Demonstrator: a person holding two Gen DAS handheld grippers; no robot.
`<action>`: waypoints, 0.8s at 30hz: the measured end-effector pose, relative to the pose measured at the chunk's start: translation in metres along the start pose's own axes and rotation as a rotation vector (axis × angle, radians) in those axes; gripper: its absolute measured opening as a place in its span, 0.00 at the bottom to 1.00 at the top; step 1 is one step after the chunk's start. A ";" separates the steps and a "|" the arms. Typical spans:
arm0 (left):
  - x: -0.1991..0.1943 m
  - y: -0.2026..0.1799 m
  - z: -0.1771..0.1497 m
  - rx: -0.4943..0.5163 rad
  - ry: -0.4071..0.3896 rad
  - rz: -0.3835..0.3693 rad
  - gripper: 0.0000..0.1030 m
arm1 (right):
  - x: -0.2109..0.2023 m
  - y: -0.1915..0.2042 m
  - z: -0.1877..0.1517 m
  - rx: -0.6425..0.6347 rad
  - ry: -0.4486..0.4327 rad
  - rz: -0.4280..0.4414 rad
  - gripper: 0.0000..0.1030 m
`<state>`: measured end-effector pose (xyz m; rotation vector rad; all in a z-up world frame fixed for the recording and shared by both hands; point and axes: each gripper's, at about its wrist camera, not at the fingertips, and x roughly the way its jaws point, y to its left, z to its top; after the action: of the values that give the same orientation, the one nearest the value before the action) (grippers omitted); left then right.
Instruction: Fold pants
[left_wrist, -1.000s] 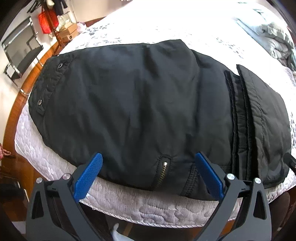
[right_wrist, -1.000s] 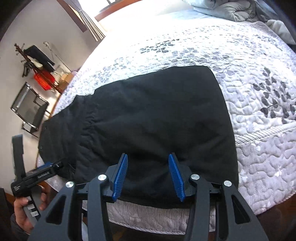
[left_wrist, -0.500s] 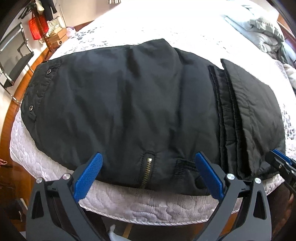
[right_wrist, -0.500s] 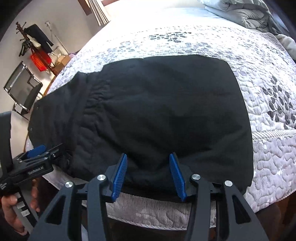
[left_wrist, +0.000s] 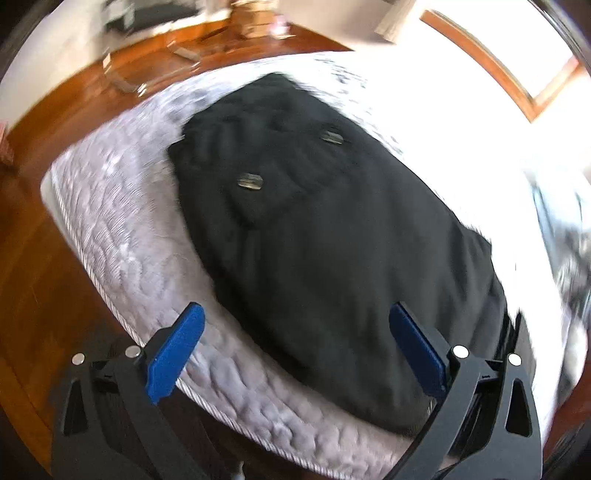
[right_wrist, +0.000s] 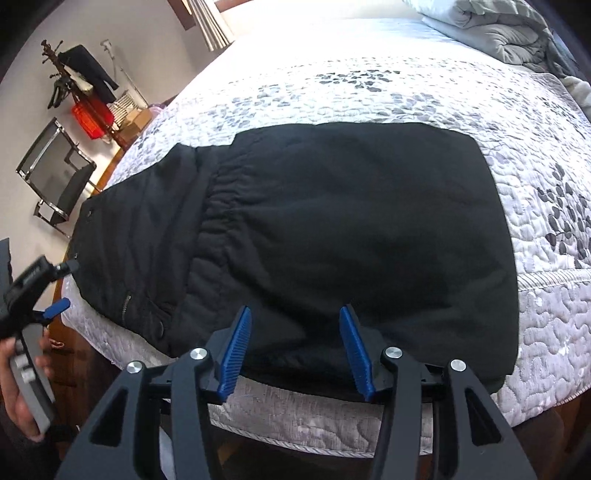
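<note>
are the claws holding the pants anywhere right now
No. The left claw is open; the right claw is opening. Both are empty above the pants.

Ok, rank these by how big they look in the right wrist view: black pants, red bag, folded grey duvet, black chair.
1. black pants
2. folded grey duvet
3. black chair
4. red bag
All but the pants sit farther off, so their true sizes stay unsure.

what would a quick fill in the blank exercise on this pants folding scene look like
1. The pants are ____ in colour.
2. The pants lie on a quilted ____.
3. The pads of the right gripper are ____ in colour.
4. The left gripper holds ____ between its pads.

Missing words: black; bed; blue; nothing
</note>
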<state>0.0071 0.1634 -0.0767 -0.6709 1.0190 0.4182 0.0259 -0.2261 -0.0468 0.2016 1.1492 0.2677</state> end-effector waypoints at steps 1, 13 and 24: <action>0.004 0.007 0.004 -0.038 0.014 -0.022 0.95 | 0.002 0.002 0.000 -0.007 0.005 -0.005 0.51; 0.044 0.027 0.022 -0.184 0.015 -0.050 0.95 | 0.016 0.008 -0.001 -0.065 0.040 -0.064 0.57; 0.049 0.003 0.030 -0.221 0.017 -0.083 0.95 | 0.024 0.014 0.001 -0.099 0.071 -0.114 0.58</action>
<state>0.0476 0.1872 -0.1098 -0.9133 0.9656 0.4565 0.0350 -0.2056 -0.0631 0.0395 1.2104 0.2317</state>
